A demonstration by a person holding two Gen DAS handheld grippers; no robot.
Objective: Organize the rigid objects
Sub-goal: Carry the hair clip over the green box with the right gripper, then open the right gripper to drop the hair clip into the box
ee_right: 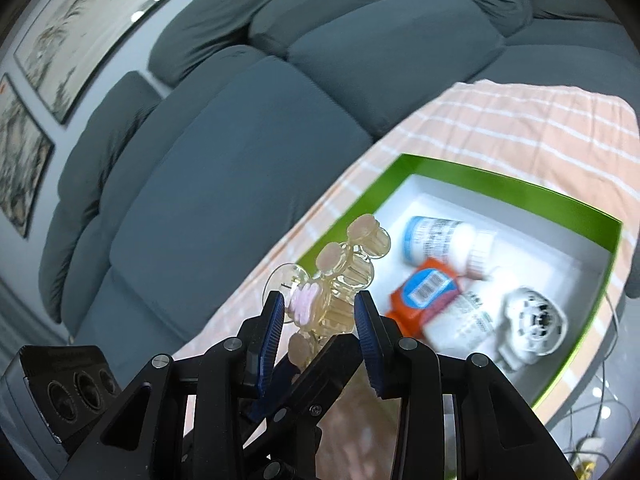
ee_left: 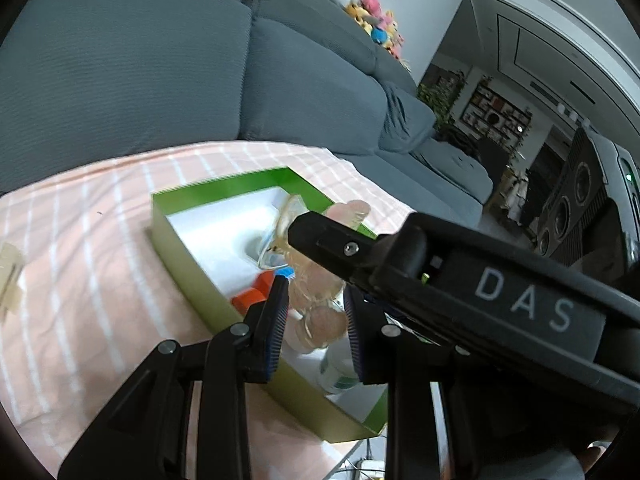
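A translucent yellowish plastic piece [ee_right: 352, 268] with pink round caps and a suction cup hangs above the near rim of a green box [ee_right: 500, 184] with a white inside. My right gripper [ee_right: 319, 296] is shut on its ribbed body. In the left wrist view the same piece [ee_left: 324, 320] sits between the blue pads of my left gripper [ee_left: 315, 286], which is shut on its lower end. The right gripper's finger [ee_left: 320, 236] crosses in from the right. In the box [ee_left: 180, 264] lie a white bottle [ee_right: 436, 240], an orange packet [ee_right: 428, 292] and a white round gadget [ee_right: 532, 320].
The box rests on a table with a pink striped cloth [ee_left: 100, 240]. A grey sofa [ee_left: 160, 60] runs right behind the table. A strip of tape [ee_left: 10, 276] lies at the cloth's left. A black speaker [ee_left: 568, 200] stands to the right, and cables [ee_right: 592, 420] lie on the floor.
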